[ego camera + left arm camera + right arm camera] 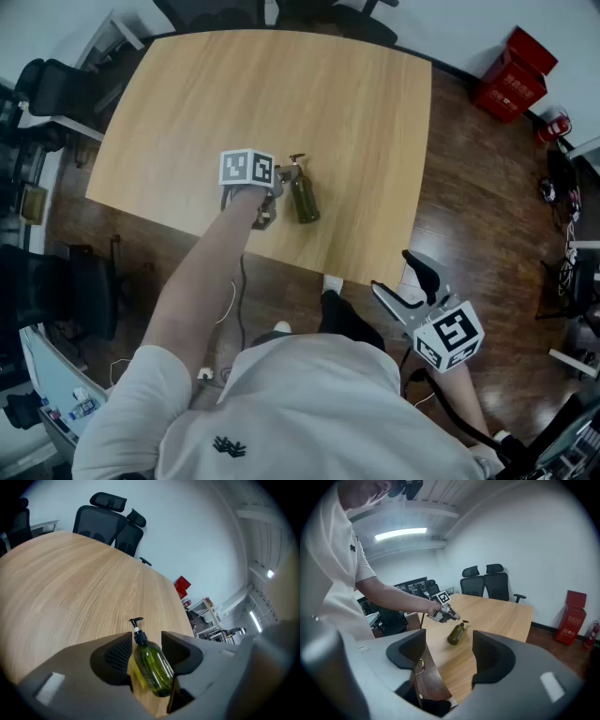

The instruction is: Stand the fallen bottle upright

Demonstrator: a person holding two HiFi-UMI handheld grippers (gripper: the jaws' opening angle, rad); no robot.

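A green pump bottle [303, 198] lies on its side on the wooden table [281, 94], near the front edge, with its pump pointing away from me. My left gripper [274, 194] is at the bottle's left side and stands open. In the left gripper view the bottle [153, 666] lies low between the two spread jaws, with small gaps on both sides. My right gripper [405, 279] hangs open off the table's front right corner, holding nothing. The right gripper view shows the bottle [457, 633] flat on the table and the left gripper [446, 614] beside it.
Black office chairs [110, 520] stand at the table's far side. A red box [514, 73] sits on the floor at the back right. More chairs and a desk [47, 103] are on the left. The floor is dark wood.
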